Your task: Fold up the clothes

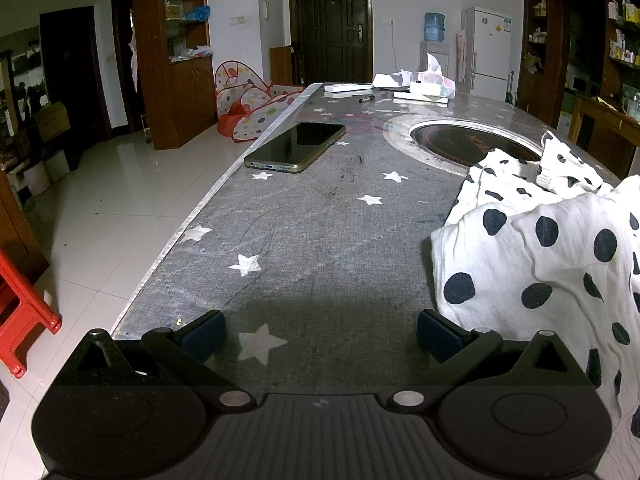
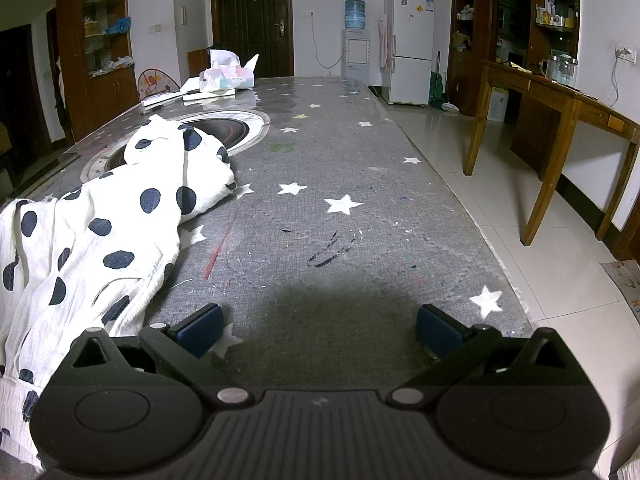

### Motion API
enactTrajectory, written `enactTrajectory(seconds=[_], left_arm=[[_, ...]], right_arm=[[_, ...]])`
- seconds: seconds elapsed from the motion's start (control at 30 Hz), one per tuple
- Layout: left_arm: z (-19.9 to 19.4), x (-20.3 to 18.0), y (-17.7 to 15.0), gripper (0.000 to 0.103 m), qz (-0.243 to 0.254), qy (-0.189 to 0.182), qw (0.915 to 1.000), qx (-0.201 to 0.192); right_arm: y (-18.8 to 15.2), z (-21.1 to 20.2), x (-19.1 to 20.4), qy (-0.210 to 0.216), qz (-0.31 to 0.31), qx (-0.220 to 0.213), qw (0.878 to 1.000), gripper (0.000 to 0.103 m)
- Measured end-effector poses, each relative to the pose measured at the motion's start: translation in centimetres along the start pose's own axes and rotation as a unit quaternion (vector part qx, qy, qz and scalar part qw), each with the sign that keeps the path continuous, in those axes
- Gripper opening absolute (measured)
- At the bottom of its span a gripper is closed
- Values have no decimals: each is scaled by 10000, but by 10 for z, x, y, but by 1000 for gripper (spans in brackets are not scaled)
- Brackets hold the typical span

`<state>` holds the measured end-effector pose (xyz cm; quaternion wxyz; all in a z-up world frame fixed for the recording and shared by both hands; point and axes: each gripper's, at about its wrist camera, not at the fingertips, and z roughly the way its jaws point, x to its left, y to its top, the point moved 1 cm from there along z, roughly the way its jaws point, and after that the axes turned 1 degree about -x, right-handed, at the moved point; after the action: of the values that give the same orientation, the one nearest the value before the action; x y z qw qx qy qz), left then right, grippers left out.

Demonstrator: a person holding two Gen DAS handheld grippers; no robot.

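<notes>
A white garment with dark polka dots [image 1: 536, 248] lies crumpled on the grey star-patterned table [image 1: 320, 220], at the right of the left wrist view. It also shows at the left of the right wrist view [image 2: 108, 216]. My left gripper [image 1: 320, 336] is open and empty, low over the table, with the garment just right of its right finger. My right gripper [image 2: 320, 332] is open and empty, with the garment's hem just left of its left finger.
A phone [image 1: 296, 146] lies at the table's left edge. A round inset hob [image 1: 472, 144] sits mid-table, partly under the garment. A tissue pack [image 1: 434, 84], papers and a marker [image 1: 366, 99] lie at the far end. A wooden table [image 2: 560, 120] stands to the right.
</notes>
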<state>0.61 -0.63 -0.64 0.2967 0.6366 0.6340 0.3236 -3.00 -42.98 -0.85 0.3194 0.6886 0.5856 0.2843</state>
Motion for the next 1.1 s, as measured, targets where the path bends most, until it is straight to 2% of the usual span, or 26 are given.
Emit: enactTrajectory(seconds=[0.4, 0.6, 0.73, 0.87, 1.1], left_arm=[[-8, -5, -1, 103, 169, -91, 9998, -20], [-22, -8, 0, 103, 99, -116, 9998, -98], [-39, -15, 1, 103, 180, -254, 9992, -256], [-54, -21, 4, 103, 212, -414, 9983, -361], [-63, -38, 6, 103, 413, -503, 9975, -279]], right_arm=[[-3, -7, 2, 70, -26, 11, 10000, 103], [-6, -13, 3, 126, -11, 19, 9999, 103], [-8, -25, 5, 315, 2, 17, 9995, 101], [-8, -38, 11, 573, -41, 28, 9983, 95], [-7, -58, 23, 828, -194, -11, 9964, 92]])
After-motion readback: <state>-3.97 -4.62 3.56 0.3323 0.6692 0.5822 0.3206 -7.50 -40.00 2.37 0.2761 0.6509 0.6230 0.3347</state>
